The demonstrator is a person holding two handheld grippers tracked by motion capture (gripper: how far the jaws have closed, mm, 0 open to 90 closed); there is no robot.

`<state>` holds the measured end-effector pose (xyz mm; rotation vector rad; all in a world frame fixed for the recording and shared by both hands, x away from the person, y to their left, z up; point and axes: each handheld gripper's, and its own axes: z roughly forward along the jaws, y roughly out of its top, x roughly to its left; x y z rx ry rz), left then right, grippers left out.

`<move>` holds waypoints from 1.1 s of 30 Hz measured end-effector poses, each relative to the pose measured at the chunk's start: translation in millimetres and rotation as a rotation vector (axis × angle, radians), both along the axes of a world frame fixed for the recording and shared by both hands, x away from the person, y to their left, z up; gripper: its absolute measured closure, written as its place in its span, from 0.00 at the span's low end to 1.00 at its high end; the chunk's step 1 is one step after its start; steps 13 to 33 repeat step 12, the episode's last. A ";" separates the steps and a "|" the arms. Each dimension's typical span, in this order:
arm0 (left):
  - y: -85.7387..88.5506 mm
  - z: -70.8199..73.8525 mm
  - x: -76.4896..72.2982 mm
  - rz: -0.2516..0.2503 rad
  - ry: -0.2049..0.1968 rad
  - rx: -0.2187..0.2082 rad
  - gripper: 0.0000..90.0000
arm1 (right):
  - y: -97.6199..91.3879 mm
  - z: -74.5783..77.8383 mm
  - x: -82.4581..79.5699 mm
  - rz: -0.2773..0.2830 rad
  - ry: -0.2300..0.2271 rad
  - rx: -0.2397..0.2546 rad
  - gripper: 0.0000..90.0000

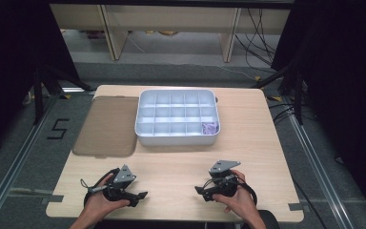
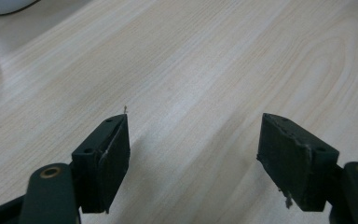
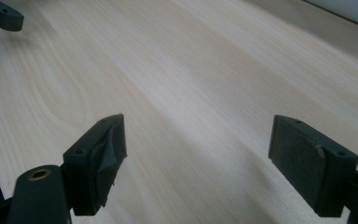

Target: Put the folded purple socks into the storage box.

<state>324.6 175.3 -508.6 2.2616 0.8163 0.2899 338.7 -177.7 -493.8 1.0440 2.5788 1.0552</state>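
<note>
The work looks barely begun: the left gripper (image 1: 140,195) and right gripper (image 1: 199,191) rest low on the table (image 1: 181,162), jaws wide and empty, while the compartment tray (image 1: 177,139) (purple item (image 1: 210,127) in its near-right cell) sits well beyond, its lid (image 1: 107,126) alongside.

Black "5" (image 1: 57,129) — taped on floor (left of table (image 1: 248,152))

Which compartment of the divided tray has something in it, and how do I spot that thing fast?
On the wooden table, find the pale divided tray at the far middle, beside the brownish lid lying flat to its left. Go to the tray's near row, the compartment at the right end. The small purple item there is the tray's sole content; the other compartments look empty.
</note>
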 end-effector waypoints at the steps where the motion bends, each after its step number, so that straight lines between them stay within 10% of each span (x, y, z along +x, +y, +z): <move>1: -0.2 -0.3 -0.4 0.001 0.007 -0.005 0.28 | 1.2 -1.2 -0.8 -0.009 0.000 0.003 0.22; 33: 0.2 -3.6 0.9 0.011 0.031 -0.001 0.27 | 2.1 -4.3 0.3 0.011 0.025 -0.024 0.22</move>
